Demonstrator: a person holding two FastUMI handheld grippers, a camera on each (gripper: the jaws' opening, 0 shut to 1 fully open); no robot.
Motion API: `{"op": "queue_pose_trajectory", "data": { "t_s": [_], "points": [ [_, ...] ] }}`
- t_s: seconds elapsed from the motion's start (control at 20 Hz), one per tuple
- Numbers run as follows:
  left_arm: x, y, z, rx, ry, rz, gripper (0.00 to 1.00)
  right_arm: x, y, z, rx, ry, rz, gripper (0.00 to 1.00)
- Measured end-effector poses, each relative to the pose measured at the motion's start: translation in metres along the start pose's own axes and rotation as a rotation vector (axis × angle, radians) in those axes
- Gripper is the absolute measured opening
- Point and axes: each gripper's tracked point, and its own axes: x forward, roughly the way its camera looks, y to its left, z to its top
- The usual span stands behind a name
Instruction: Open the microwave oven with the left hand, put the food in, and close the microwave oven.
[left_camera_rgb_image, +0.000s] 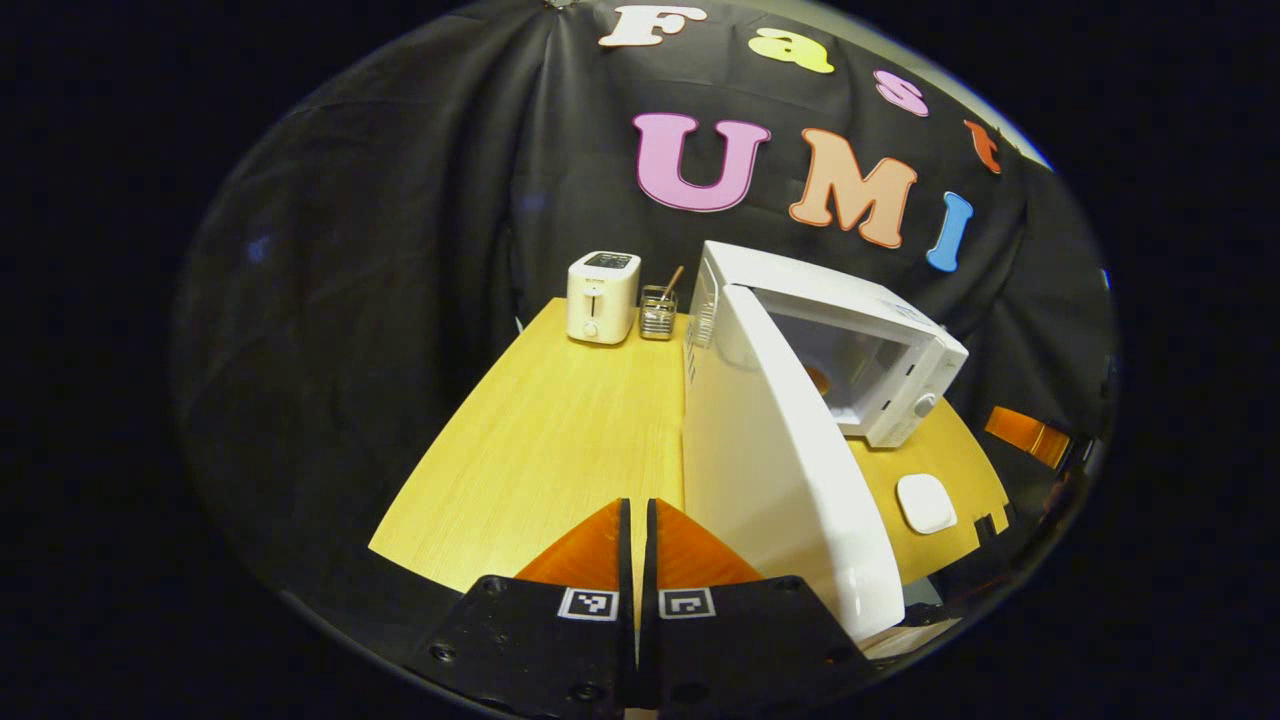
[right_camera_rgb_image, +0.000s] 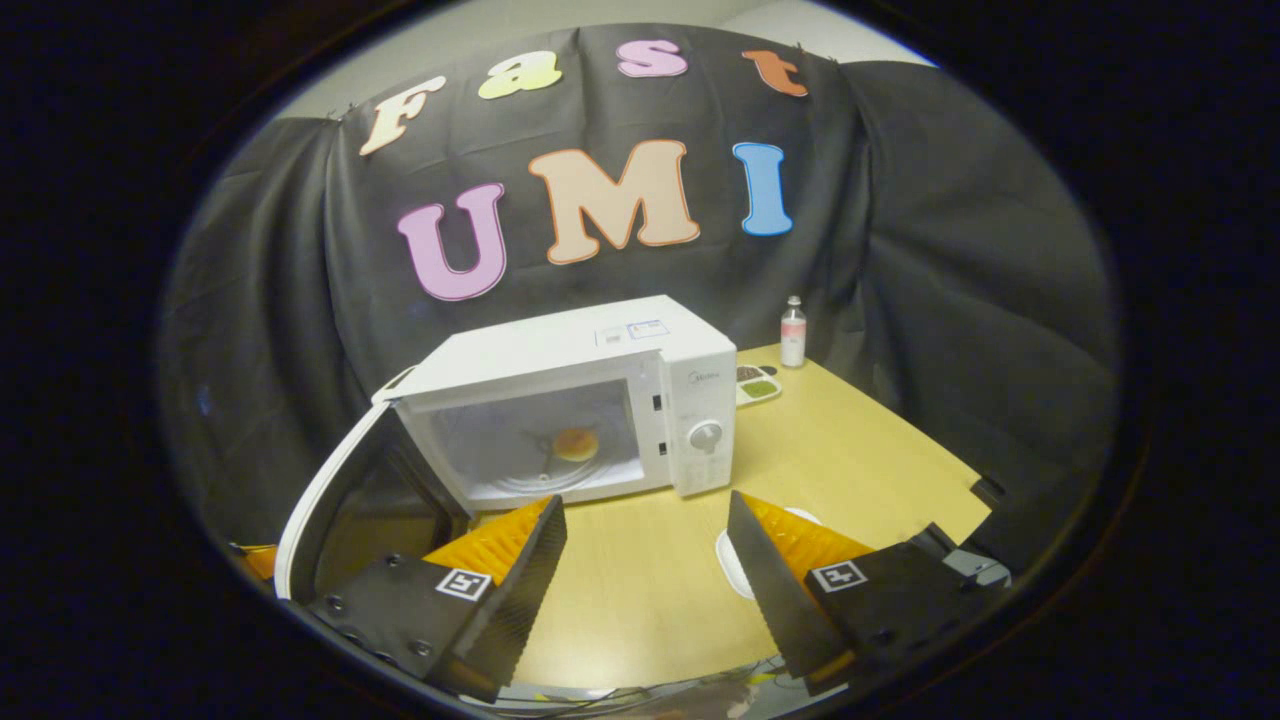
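A white microwave oven (right_camera_rgb_image: 600, 390) stands on the wooden table with its door (right_camera_rgb_image: 340, 500) swung wide open to the left. A round orange-brown piece of food (right_camera_rgb_image: 576, 443) lies on the turntable inside. My right gripper (right_camera_rgb_image: 645, 540) is open in front of the oven's mouth, holding nothing. In the left gripper view the same oven (left_camera_rgb_image: 860, 340) is seen from the side, its open door (left_camera_rgb_image: 780, 470) close on the right. My left gripper (left_camera_rgb_image: 637, 515) is shut and empty, just left of the door's outer face.
A white toaster (left_camera_rgb_image: 602, 296) and a small utensil holder (left_camera_rgb_image: 658, 310) stand at the table's far end. A white plate (left_camera_rgb_image: 925, 502) lies in front of the oven. A bottle (right_camera_rgb_image: 792, 333) and a small dish tray (right_camera_rgb_image: 757, 385) sit right of the microwave.
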Motion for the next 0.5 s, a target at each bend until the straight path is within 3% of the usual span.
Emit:
{"op": "queue_pose_trajectory", "data": {
  "t_s": [0.5],
  "points": [
    [0.005,-0.032,-0.001,0.076,0.022,-0.06,0.01,-0.017,-0.013,-0.013,-0.012,0.02,-0.014,1.0]
  ]
}}
